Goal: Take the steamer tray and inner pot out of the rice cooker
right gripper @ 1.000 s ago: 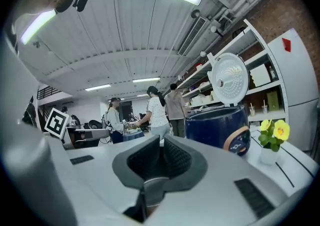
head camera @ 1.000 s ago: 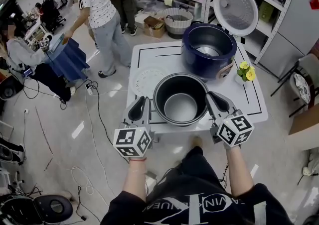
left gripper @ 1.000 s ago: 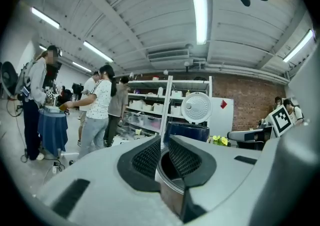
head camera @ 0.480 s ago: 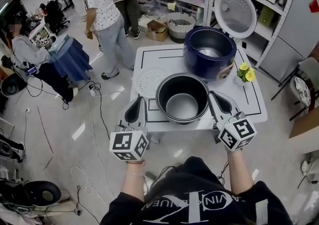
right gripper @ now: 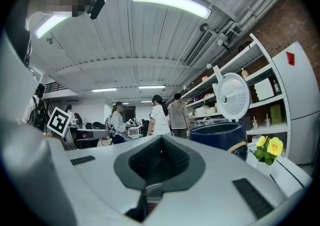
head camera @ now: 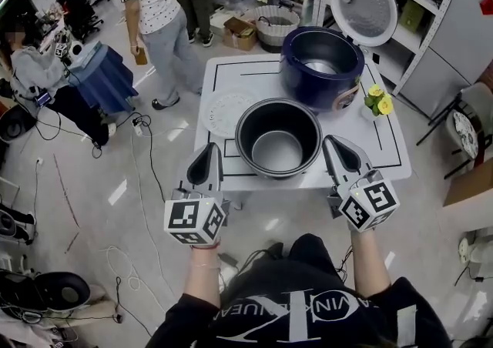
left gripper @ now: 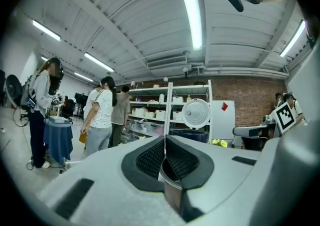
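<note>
Seemed done with both steps: pot (head camera: 277, 146) set on table (head camera: 385, 146) beside tray (head camera: 225, 113), out of cooker (head camera: 302, 81). Jaws of left gripper (head camera: 212, 150) and right gripper (head camera: 333, 145) shut tight, holding nothing. Next called only for backing away, likely.

A white table (head camera: 383, 138) stands mid-floor, with yellow flowers (head camera: 377, 100) near its right edge. Shelves (head camera: 420, 0) rise at far right. A person (head camera: 150, 0) stands far left, near a blue-draped stand (head camera: 104, 81).

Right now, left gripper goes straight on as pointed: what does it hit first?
Probably nothing close. The left gripper would pass left of the inner pot, above the flat steamer tray, just missing the rice cooker. The shelving beyond comes first; depth unclear.
</note>
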Available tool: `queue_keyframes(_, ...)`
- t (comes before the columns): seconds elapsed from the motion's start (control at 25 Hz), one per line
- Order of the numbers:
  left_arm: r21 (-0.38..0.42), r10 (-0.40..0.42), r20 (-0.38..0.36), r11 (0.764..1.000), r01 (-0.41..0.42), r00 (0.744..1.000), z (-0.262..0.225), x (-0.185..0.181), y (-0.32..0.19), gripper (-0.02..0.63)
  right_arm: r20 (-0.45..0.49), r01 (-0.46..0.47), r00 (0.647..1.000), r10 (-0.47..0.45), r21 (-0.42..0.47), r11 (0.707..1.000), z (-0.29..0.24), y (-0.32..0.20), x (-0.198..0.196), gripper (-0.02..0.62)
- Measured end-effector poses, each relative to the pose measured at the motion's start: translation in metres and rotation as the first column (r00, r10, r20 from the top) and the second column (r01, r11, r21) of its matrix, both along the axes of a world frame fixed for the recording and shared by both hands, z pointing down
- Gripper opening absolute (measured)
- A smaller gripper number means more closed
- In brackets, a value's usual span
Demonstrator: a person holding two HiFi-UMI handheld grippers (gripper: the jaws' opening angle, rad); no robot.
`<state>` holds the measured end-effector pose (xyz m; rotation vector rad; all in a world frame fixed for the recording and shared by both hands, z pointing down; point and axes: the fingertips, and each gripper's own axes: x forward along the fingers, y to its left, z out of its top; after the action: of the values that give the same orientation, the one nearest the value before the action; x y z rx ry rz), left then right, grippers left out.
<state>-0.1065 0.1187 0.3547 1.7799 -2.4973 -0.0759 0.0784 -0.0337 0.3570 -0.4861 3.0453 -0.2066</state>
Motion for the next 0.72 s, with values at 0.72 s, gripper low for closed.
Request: queue_keyframes(0.72, 0.019, -0.007, 0.012, 1.000, 0.007, 1.000, -0.005, 0.014, 0.008, 0.014, 0.001, 0.036, 0.999, -0.036, 0.002, 0.999, 0.003, 0.011, 0.007, -0.002)
